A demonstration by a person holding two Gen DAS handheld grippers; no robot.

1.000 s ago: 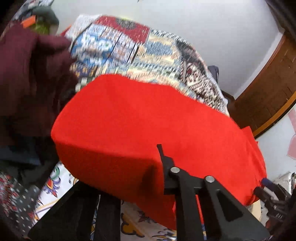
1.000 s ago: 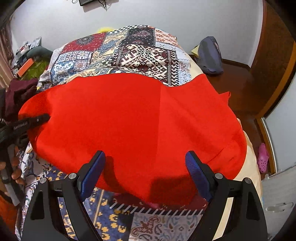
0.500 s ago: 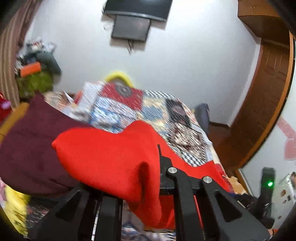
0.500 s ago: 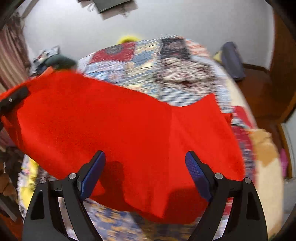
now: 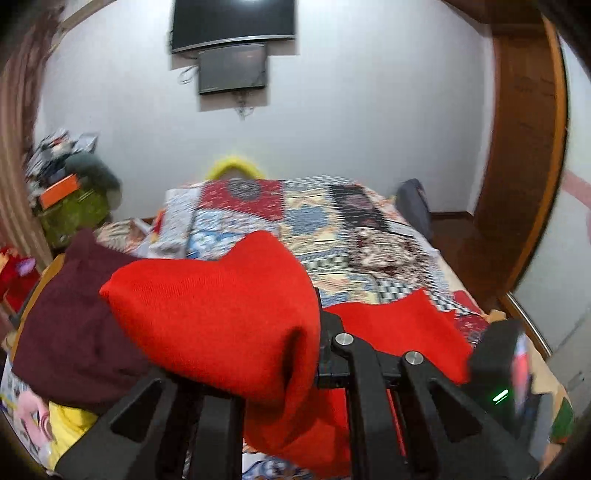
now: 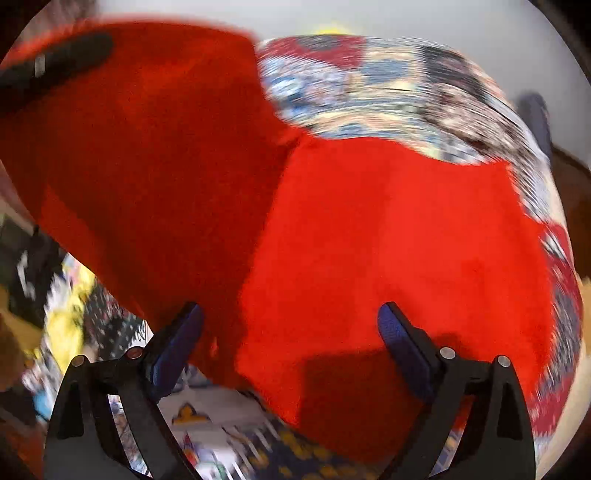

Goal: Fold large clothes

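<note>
A large red garment (image 5: 221, 317) lies partly on the bed, with one end raised. My left gripper (image 5: 306, 332) is shut on that raised end, and the cloth drapes over its left finger and hides it. In the right wrist view the left gripper (image 6: 55, 66) shows as a dark finger at the cloth's lifted upper-left corner. The red garment (image 6: 388, 240) fills that blurred view. My right gripper (image 6: 291, 325) hovers over the cloth's near edge with its jaws opening. Its blue pads (image 6: 181, 336) stand wide apart and touch nothing.
A patchwork quilt (image 5: 332, 221) covers the bed. A maroon garment (image 5: 66, 325) and something yellow (image 5: 70, 417) lie at the left. A cluttered pile (image 5: 70, 192) stands at the far left, a screen (image 5: 232, 22) hangs on the wall, and wooden door panelling (image 5: 524, 166) is on the right.
My left gripper has risen and rolled, carrying the red cloth's end up off the bed. The right gripper has swung sideways over the cloth and its jaws have spread wider.
</note>
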